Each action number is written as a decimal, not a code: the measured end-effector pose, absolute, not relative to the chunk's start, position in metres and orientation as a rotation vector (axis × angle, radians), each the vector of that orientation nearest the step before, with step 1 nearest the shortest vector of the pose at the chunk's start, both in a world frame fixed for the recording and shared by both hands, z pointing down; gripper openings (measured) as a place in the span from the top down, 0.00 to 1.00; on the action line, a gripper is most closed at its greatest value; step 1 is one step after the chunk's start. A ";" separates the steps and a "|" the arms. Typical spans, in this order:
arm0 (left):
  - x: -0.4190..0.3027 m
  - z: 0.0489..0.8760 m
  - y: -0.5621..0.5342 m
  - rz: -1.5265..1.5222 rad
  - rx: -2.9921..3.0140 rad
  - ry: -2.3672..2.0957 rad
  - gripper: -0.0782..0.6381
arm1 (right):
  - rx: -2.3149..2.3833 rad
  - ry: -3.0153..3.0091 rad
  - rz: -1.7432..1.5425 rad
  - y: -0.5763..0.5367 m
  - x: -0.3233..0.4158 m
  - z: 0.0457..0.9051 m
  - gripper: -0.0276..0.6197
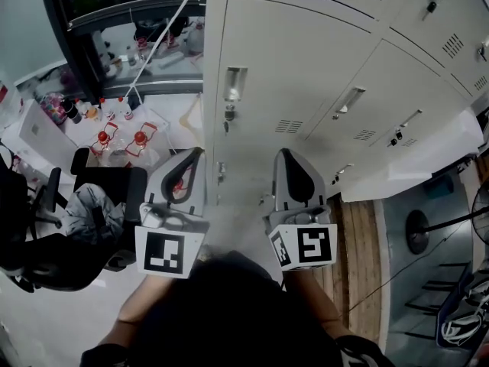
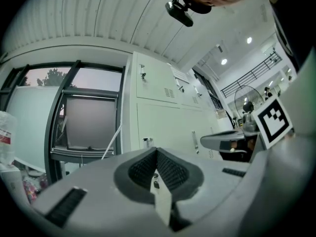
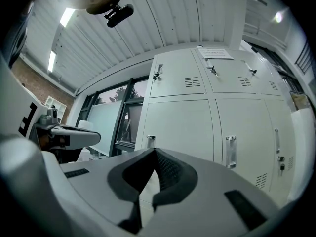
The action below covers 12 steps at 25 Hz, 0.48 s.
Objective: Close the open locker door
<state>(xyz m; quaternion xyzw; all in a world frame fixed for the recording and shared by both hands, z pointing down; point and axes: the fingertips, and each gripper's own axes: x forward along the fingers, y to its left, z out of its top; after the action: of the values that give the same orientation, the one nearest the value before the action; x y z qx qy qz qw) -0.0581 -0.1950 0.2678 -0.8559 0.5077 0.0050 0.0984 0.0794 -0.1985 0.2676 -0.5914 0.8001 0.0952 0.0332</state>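
A bank of white lockers (image 1: pixel 306 60) stands straight ahead. The doors facing me, each with a metal handle (image 1: pixel 233 82), look flush with the bank. Low on the right, a white panel (image 1: pixel 412 163) juts out from the bank; it looks like an open door seen edge-on. My left gripper (image 1: pixel 197 153) and right gripper (image 1: pixel 284 153) are held side by side just short of the lockers, touching nothing. Both are shut and empty. In the left gripper view the tips (image 2: pixel 156 149) meet before a locker door (image 2: pixel 163 125). The right gripper (image 3: pixel 154 149) points at another door (image 3: pixel 182 127).
A black office chair (image 1: pixel 92 197) stands at my left. Beyond it is a white table (image 1: pixel 46 136) with red-capped bottles (image 1: pixel 122 138), under a dark window frame (image 1: pixel 84 37). A standing fan's base (image 1: pixel 416 232) and cables lie on the floor to the right.
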 end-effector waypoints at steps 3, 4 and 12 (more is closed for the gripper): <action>-0.048 0.261 -0.190 0.001 -2.522 1.515 0.89 | -1.793 2.465 0.270 -0.196 0.090 0.261 0.93; -0.046 0.259 -0.188 0.001 -2.516 1.523 0.89 | -1.783 2.469 0.269 -0.196 0.093 0.260 0.93; -0.033 0.266 -0.178 0.020 -2.466 1.585 0.89 | -1.738 2.500 0.258 -0.186 0.115 0.274 0.93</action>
<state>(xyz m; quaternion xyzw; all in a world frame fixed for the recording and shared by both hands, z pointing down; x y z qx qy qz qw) -0.0330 -0.1778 0.2657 -0.8366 0.5376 0.0068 0.1048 0.1150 -0.1860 0.2736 -0.5682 0.8175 0.0844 0.0429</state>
